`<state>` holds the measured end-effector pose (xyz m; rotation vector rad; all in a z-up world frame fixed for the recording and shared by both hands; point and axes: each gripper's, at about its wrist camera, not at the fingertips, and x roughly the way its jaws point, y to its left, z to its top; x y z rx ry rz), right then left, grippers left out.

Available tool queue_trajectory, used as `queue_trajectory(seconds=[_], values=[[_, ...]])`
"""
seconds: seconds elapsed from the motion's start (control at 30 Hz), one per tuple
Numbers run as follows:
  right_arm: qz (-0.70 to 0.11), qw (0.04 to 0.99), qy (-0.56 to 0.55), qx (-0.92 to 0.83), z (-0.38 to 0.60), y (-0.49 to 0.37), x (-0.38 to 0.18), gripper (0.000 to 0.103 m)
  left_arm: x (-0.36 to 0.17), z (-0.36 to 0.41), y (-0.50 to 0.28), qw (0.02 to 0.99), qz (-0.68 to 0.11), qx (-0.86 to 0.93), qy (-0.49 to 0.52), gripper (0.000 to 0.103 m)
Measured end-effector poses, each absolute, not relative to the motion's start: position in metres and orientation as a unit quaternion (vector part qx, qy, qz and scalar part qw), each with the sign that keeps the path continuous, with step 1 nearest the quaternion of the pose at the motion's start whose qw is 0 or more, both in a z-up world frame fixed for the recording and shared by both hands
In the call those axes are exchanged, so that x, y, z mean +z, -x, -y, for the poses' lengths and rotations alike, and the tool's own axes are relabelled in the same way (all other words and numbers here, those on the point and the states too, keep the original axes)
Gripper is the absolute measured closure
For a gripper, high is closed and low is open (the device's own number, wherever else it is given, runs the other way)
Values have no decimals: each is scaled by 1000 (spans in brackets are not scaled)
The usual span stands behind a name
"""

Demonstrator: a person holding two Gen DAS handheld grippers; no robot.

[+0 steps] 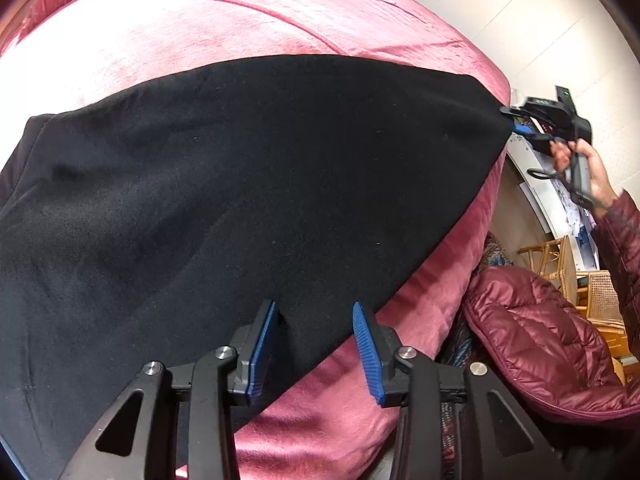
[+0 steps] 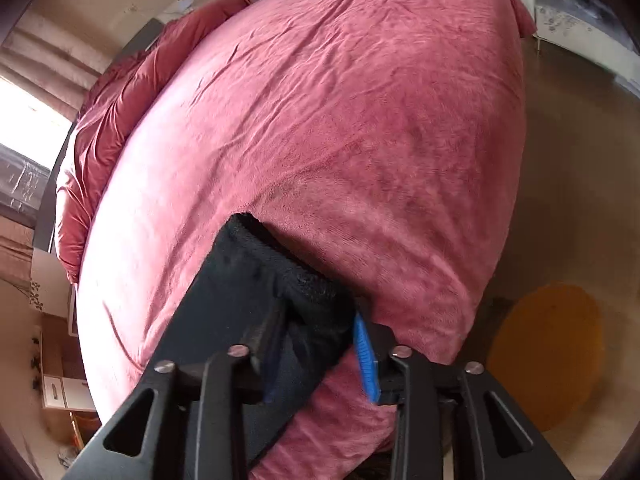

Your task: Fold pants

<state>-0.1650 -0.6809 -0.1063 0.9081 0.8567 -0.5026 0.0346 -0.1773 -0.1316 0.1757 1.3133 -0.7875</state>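
- my left gripper point(image 1: 316, 344): jaws apart, the near edge of the black pants point(image 1: 224, 184) lying loose between the blue pads.
- my right gripper point(image 2: 320, 356): jaws partly apart around the bunched far corner – whether the pads press on it i cannot tell.
- the pants are spread flat on the pink bedspread point(image 2: 320, 120).
- no containers or readable writing – only my maroon jacket sleeve point(image 1: 536, 332) beside the bed.
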Motion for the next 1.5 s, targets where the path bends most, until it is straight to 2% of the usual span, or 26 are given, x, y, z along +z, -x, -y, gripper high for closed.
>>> queue_trajectory(seconds=[0.17, 0.27, 0.33, 0.37, 0.57, 0.6, 0.7, 0.73, 0.87, 0.97, 1.2, 1.37, 1.43, 1.5], values=[[-393, 815, -343, -252, 671, 173, -68, 65, -129, 171, -37, 725, -588, -354, -55, 63], [-407, 832, -315, -208, 663, 147, -52, 60, -128, 166, -38, 732, -584, -348, -46, 63], [-430, 838, -274, -192, 653, 117, -48, 43, -126, 160, -38, 738, -579, -344, -32, 63], [-442, 839, -253, -193, 648, 104, -49, 41, -125, 157, -39, 741, -578, -341, -26, 63], [-519, 804, -176, -229, 654, 37, -78, 41, -125, 147, -40, 745, -580, -329, -11, 63], [-528, 799, -176, -228, 655, 34, -82, 43, -125, 147, -41, 746, -580, -328, -9, 63], [-555, 786, -171, -213, 655, 24, -94, 85, -126, 146, -43, 746, -580, -328, -4, 63], [-550, 793, -166, -205, 652, 25, -92, 91, -126, 145, -44, 746, -580, -328, -4, 63], [-505, 825, -159, -200, 646, 33, -72, 94, -128, 145, -45, 750, -575, -326, -4, 63], [-472, 838, -174, -210, 652, 33, -60, 94, -121, 142, -46, 772, -555, -311, -1, 64], [-497, 817, -179, -230, 655, 7, -97, 93, -123, 127, -61, 796, -555, -242, 9, 64], [-481, 825, -200, -219, 656, 20, -92, 82, -122, 120, -64, 803, -553, -221, -2, 63], [-467, 835, -204, -209, 653, 35, -81, 65, -119, 115, -63, 808, -548, -218, -1, 63], [-455, 841, -217, -194, 647, 57, -68, 65, -116, 110, -63, 811, -544, -214, 7, 63]])
